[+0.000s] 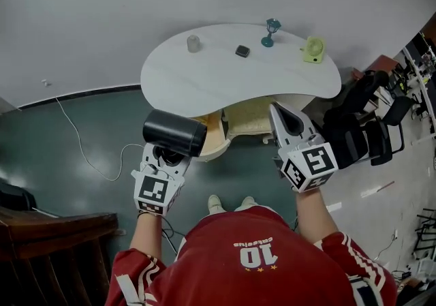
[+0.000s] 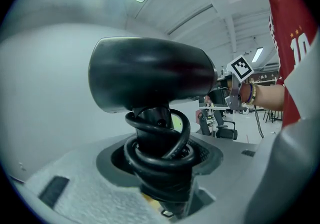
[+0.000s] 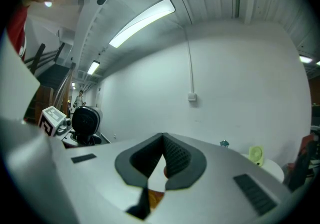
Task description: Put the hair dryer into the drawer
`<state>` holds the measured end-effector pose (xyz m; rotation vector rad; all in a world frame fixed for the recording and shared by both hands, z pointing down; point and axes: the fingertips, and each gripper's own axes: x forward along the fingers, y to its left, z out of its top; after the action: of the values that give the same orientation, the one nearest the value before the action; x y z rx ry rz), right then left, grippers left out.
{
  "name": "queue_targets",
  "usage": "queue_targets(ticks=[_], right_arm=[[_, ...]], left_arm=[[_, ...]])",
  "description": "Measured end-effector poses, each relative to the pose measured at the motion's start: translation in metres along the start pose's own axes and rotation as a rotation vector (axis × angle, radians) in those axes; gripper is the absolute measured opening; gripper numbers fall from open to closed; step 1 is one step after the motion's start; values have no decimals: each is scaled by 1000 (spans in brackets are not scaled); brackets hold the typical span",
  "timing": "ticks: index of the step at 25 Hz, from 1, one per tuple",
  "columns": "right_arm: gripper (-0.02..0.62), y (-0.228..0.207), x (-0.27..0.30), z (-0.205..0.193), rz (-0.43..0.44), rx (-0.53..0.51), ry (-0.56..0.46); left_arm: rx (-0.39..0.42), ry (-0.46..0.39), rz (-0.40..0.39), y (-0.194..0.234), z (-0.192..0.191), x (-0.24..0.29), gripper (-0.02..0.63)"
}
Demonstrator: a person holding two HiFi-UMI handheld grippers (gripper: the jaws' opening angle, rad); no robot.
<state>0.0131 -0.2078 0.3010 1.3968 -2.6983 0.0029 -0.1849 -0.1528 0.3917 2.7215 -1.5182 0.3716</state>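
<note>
Left claw: clamped on the dryer by its handle, with a glossy black cord coiled around it.
Dryer: smooth black round barrel, held in the air just before the counter.
Right claw: grey tapered jaws together, ribbed pads, nothing between.
Counter: white, matte, bean-shaped.

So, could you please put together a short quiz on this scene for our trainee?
1. True or false: the right gripper holds the hair dryer.
2. What is wound round the hair dryer's handle? A cord; B towel; C tape.
3. What colour is the small fan on the table?
Key: 1 false, the left gripper holds it; 2 A; 3 green.
</note>
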Motion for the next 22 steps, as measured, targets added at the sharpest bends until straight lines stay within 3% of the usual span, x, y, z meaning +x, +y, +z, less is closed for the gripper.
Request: queue_targets(ticks=[14,22], right_arm=[[5,-22,39,-21,92,47,-14],[5,-33,75,-49,152,14,52]], left_arm=[[143,144,-89,-1,-71,68,255],[304,365,-183,-5,-137,104,255]])
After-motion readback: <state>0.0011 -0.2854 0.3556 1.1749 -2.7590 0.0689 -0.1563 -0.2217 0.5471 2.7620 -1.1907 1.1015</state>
